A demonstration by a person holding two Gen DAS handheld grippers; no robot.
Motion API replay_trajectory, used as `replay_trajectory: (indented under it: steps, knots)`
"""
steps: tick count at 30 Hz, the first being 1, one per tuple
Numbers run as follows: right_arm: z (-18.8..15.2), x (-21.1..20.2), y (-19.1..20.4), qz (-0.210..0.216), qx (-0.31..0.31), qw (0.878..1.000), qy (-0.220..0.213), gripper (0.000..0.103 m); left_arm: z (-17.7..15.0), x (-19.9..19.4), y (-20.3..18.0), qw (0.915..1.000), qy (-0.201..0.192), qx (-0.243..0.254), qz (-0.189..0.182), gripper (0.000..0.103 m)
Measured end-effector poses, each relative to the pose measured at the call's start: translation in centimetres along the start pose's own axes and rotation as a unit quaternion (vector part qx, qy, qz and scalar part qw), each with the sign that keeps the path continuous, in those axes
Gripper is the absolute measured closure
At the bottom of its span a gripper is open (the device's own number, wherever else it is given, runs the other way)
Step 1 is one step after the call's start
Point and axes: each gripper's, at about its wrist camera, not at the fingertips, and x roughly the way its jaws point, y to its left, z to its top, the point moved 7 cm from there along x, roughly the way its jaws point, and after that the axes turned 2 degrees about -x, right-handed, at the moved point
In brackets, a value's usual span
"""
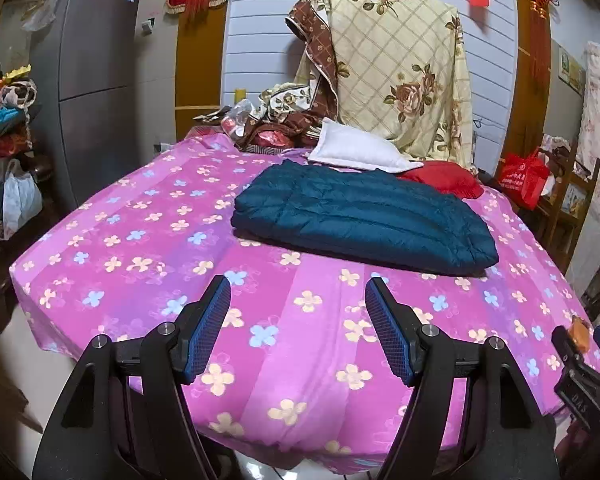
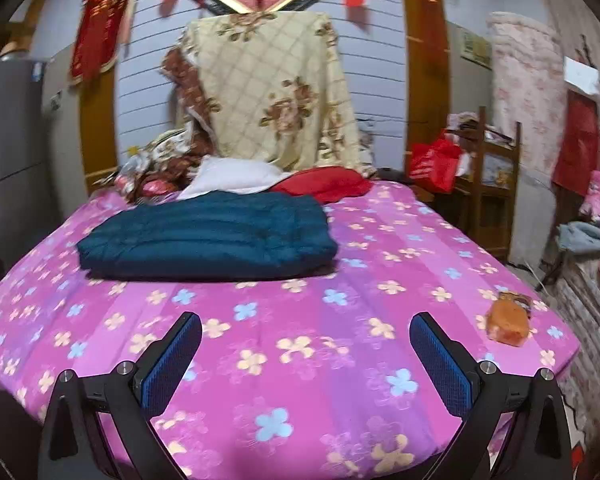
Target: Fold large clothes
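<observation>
Both grippers' jaws apart, folded teal jacket [image 1: 364, 216] well beyond them.

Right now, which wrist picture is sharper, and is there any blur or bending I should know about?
Left wrist view: sharp, the blue jacket shows crisp quilting. Right wrist view: motion-blurred, so the jacket's stitching and the floral sheet smear. Both: fisheye bends the bed edges, with dark corners.

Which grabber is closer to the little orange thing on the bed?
Right. The right gripper has the orange thing just beside its right finger. The left gripper is farther away, with the orange thing far off to its right, past the right gripper.
</observation>
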Motion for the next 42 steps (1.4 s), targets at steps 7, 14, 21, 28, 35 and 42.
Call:
replay_trajectory:
  steps: [7, 14, 21, 28, 35, 42]
  knots:
    - [-1.2, 0.8, 1.5, 0.016, -0.012, 0.999, 0.028, 0.000, -0.9, 1.4, 0.4, 0.9993, 0.037, -0.001, -0.004, 0.033]
    - [-3.2, 3.2, 0.3, 0.025, 0.031, 0.995, 0.095, 0.000, -2.3, 3.2, -0.2, 0.9967, 0.080, 0.014, 0.001, 0.033]
    - [-3.9, 4.1, -0.3, 0.020, 0.041, 0.992, 0.117, 0.000, -2.7, 3.7, -0.4, 0.9948, 0.099, 0.022, 0.003, 0.033]
    - [-4.2, 4.4, 0.3, 0.030, 0.036, 0.991, 0.125, 0.000, -3.2, 4.6, -0.1, 0.9926, 0.120, 0.018, 0.000, 0.033]
    - [-4.6, 4.8, 0.8, 0.039, 0.030, 0.990, 0.133, 0.000, -3.8, 5.4, 0.1, 0.9901, 0.140, 0.011, -0.008, 0.033]
    - [-5.2, 5.7, 1.1, 0.043, 0.028, 0.988, 0.145, 0.000, -4.4, 6.5, 0.5, 0.9877, 0.156, 0.011, -0.003, 0.033]
